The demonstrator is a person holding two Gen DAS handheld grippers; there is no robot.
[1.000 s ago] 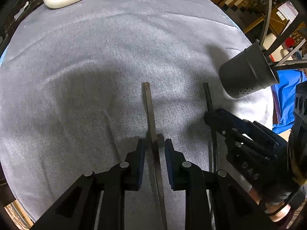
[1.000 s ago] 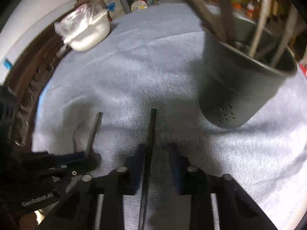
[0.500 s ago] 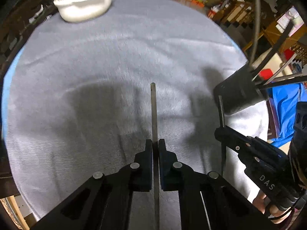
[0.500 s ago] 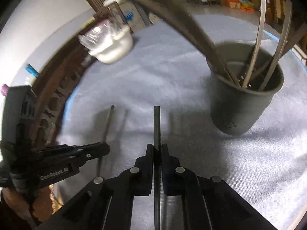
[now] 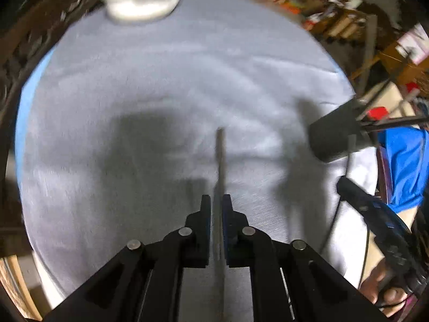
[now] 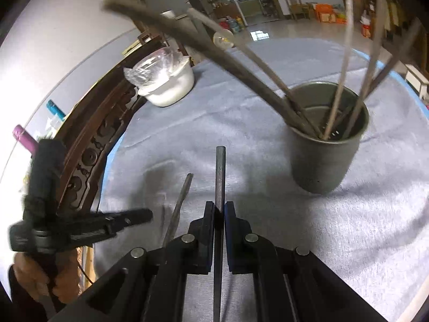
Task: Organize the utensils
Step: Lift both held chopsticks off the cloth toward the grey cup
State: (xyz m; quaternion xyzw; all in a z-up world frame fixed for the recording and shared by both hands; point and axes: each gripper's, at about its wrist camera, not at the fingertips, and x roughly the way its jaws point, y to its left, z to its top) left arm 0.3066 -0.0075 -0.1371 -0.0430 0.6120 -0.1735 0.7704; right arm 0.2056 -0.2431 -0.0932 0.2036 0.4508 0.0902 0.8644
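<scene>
A thin dark chopstick (image 5: 220,158) runs straight ahead from my left gripper (image 5: 216,201), which is shut on it above the grey cloth. My right gripper (image 6: 219,206) is shut on a second dark chopstick (image 6: 220,177), also lifted off the cloth. A dark grey utensil cup (image 6: 325,145) with several sticks leaning in it stands upright ahead and to the right of the right gripper; the left wrist view shows the utensil cup (image 5: 335,136) at its right edge. In the right wrist view the left gripper (image 6: 139,216) and its chopstick (image 6: 178,209) sit low at the left.
A round table under a grey cloth (image 5: 174,80) carries a white bowl (image 6: 169,86) covered with clear plastic at the far side. A dark carved chair back (image 6: 102,134) curves along the table's left edge. A hand (image 6: 34,276) holds the left gripper's handle.
Both grippers closed on their chopsticks, which lay on the cloth between open jaws, and lifted them. The right wrist view now looks down into the cup from higher up.
</scene>
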